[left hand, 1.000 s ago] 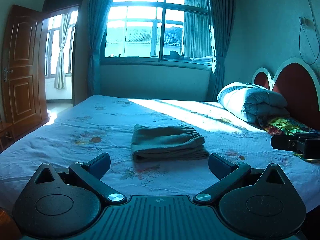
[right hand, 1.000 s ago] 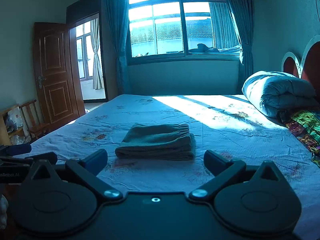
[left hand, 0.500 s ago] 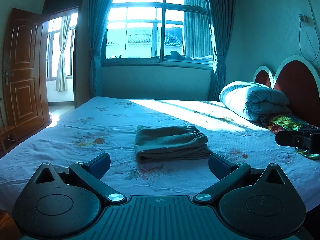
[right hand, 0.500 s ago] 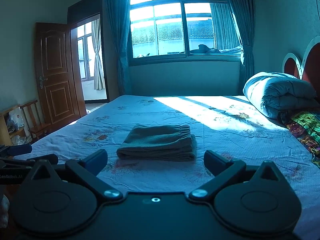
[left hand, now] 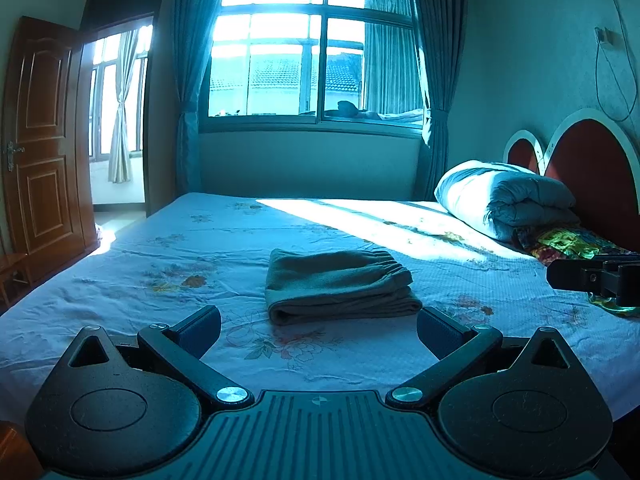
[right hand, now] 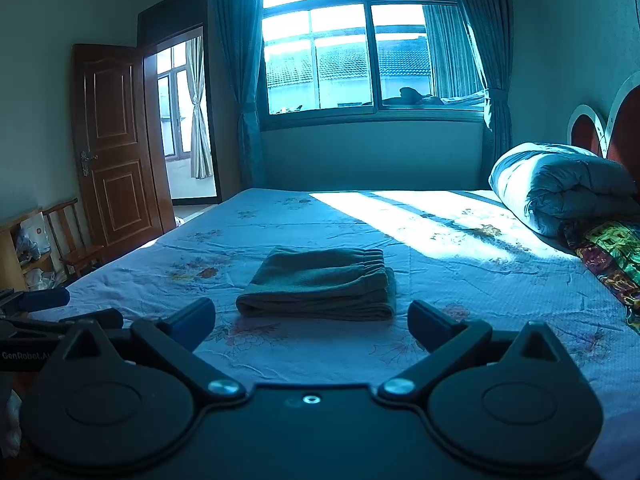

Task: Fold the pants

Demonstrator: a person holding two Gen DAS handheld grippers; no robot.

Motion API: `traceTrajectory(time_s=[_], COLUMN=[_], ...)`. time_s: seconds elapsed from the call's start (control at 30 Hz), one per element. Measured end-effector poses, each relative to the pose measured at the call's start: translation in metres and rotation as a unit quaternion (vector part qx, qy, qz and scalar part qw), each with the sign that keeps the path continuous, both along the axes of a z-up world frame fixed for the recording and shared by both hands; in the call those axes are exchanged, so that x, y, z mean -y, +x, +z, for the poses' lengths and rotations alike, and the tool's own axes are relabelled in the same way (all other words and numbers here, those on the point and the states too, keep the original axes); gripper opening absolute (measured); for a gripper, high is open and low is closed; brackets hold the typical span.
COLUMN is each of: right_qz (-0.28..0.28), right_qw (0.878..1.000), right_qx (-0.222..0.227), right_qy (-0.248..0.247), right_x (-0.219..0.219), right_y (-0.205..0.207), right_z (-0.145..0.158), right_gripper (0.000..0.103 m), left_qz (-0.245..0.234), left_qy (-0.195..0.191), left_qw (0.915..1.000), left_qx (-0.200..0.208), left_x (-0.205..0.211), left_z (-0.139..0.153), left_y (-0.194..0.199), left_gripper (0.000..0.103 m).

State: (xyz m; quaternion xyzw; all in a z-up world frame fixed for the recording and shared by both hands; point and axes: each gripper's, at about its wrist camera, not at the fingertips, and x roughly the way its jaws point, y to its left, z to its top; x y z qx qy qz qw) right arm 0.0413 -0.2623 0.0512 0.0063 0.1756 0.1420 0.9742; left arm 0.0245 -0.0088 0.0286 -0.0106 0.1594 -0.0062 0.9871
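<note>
A: What does the left view show that the right doesn't?
B: The right gripper [left hand: 592,280] at its right edge. The right view shows the left gripper [right hand: 60,312] at its left edge, plus a wooden chair [right hand: 74,236] by the door [right hand: 116,140].
A: Any change since a second ago?
B: Both cameras sit a little further back and higher; the pants [left hand: 340,286] haven't moved.
A: Where are they?
B: Folded into a neat stack mid-bed, on the floral sheet [left hand: 192,252], ahead of both grippers.
A: Jaws?
B: Both spread wide, holding nothing.
A: The room?
B: Sunlit window [left hand: 316,56], rolled quilt [left hand: 500,196] by the headboard [left hand: 588,160].
</note>
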Motion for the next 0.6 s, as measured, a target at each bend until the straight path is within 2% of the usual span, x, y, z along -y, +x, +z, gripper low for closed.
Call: traceTrajectory(time_s=[0.6], right_qz=[0.001], right_qw=[1.000], right_qx=[0.000], right_qy=[-0.002], right_x=[-0.0030], right_y=[-0.0027], right_z=[-0.0001], right_gripper=[0.097], left_qz=[0.000], left_qy=[-0.005], left_qw=[1.0000], left_qx=[0.003], left_x=[-0.0006], left_z=[-0.0006], left_y=[-0.0017], left_gripper=[0.103])
